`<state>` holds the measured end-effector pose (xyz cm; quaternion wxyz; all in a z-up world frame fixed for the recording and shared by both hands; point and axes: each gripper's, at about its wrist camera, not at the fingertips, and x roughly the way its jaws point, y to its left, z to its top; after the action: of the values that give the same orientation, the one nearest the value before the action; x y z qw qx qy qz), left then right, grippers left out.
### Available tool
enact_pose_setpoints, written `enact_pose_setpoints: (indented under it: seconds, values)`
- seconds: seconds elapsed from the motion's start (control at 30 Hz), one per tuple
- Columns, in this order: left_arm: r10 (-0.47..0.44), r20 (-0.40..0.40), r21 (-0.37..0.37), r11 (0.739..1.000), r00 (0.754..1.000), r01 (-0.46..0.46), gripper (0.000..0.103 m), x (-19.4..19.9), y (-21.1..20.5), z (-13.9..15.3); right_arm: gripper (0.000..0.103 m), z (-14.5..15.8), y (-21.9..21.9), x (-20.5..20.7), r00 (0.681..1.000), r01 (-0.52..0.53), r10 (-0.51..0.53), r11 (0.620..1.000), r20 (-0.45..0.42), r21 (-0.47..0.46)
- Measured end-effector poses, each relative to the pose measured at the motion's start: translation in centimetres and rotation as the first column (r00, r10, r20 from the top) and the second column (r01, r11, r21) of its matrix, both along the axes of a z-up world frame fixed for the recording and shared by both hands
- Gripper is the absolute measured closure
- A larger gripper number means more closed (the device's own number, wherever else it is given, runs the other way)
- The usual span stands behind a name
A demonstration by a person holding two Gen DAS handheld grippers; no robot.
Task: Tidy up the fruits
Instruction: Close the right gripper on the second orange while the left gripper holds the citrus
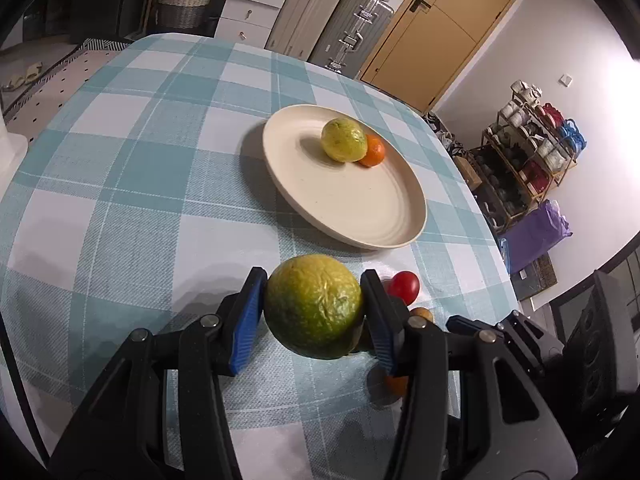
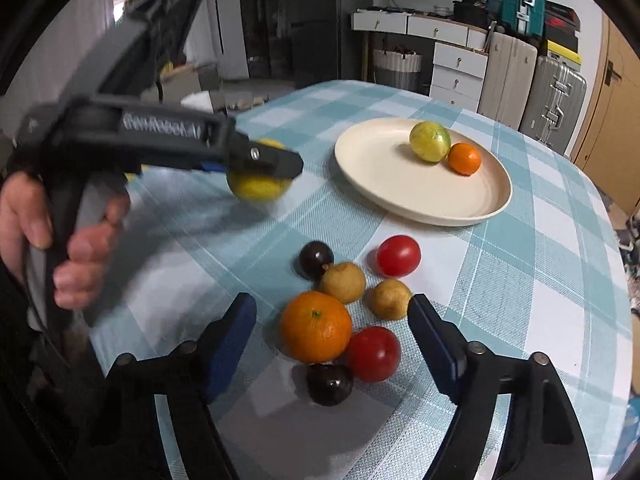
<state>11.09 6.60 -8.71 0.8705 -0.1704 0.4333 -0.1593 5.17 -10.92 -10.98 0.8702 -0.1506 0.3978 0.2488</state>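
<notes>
Left hand-held gripper [image 1: 313, 307] clamps green citrus [image 1: 313, 306] short of plate [image 1: 400, 236] rim

Tablecloth [image 1: 132, 184]: woven cloth, matt, visible weave. Plate [image 1: 360, 224]: matt cream, faintly speckled, with concentric ridges. Green-yellow citrus [image 1: 314, 306], just before the plate: dimpled, wrinkled rind, slight sheen. Finger pads [image 1: 248, 320] against it: ribbed blue; frame matt black plastic. Tomatoes [image 2: 399, 255] near the plate: smooth, glossy. Suitcase [image 2: 554, 100] behind: ribbed metallic finish.
</notes>
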Motion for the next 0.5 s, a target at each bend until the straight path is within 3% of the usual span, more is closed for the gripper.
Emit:
enact_pose_setpoints:
  seconds: [0.27,0.47,0.5]
  values:
    - [0.008,-0.002,-0.014,1.0,1.0,-0.008,0.057,-0.3,1.0,-0.3,0.041,-0.6,1.1,-0.1,1.0,-0.024,0.025,0.996,0.013,-0.085]
    - [0.009,0.0,-0.026,1.0,1.0,-0.009,0.057,-0.4,1.4,-0.4,0.064,-1.1,2.9,-1.0,0.995,-0.067,0.083,0.972,0.063,-0.224]
    - [0.008,0.0,-0.028,1.0,1.0,-0.008,0.057,-0.5,1.4,-0.4,0.064,-1.3,3.5,-1.4,0.991,-0.074,0.101,0.96,0.085,-0.269]
